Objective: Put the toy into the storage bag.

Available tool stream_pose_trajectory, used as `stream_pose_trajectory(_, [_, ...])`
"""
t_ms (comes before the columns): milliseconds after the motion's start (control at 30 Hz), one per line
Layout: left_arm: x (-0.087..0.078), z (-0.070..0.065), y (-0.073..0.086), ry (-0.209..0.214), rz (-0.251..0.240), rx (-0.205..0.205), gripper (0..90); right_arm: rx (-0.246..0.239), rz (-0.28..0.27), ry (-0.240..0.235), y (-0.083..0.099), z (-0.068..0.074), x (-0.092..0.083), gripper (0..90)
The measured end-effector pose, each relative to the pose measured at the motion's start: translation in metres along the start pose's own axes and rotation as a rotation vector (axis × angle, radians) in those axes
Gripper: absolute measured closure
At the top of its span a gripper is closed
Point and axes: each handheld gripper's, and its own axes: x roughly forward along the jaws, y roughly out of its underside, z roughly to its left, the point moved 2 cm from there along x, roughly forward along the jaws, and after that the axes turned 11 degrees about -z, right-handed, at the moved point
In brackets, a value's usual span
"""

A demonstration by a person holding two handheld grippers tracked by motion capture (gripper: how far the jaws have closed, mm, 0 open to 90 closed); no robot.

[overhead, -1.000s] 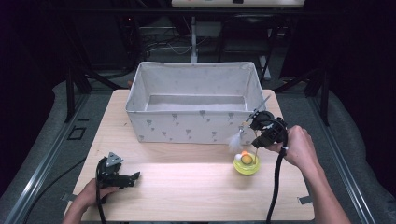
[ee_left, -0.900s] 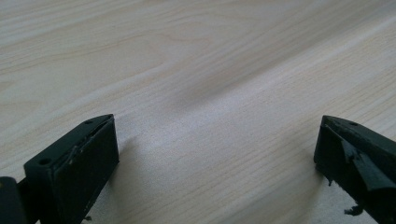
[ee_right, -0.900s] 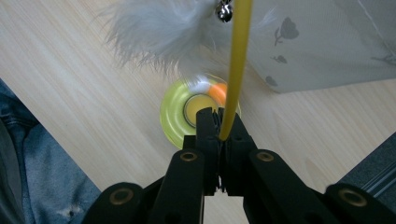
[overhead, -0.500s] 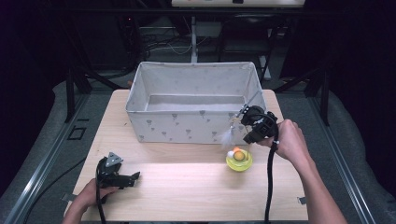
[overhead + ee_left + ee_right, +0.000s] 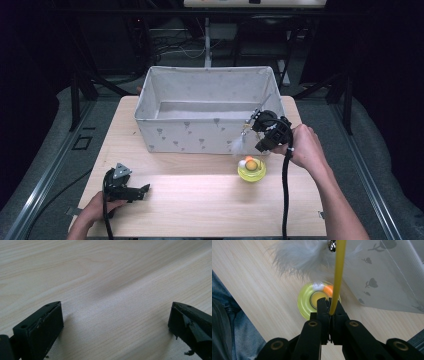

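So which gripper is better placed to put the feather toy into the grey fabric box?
The right gripper: it already clamps the yellow wand beside the box. The left gripper lies open, far away.

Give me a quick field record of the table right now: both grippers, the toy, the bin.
right gripper: shut on yellow wand, above the toy base
wand end: white feather tuft and small bell, hanging near the bin's front wall
yellow toy base: on the table, in front of the bin, orange and white balls on it
fabric storage bin: upright, open top, far half of table
left gripper: open, holding nothing, low over bare wooden table
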Motion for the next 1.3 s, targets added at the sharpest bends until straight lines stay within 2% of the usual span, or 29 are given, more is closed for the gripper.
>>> stream_pose_trajectory(567, [0.0, 0.0, 0.0, -0.001, 0.0, 0.0, 0.0, -0.031, -0.016, -0.016, -0.018, 0.006, -0.014, 88.0])
stream_pose_trajectory(733, [0.0, 0.0, 0.0, -0.001, 0.0, 0.0, 0.0, -0.04, -0.029, -0.026, -0.024, 0.006, -0.021, 88.0])
stream_pose_trajectory(1300, [0.0, 0.0, 0.0, 0.0, 0.0, 0.0, 0.0, -0.076, -0.054, -0.012, -0.047, 0.01, -0.05, 88.0])
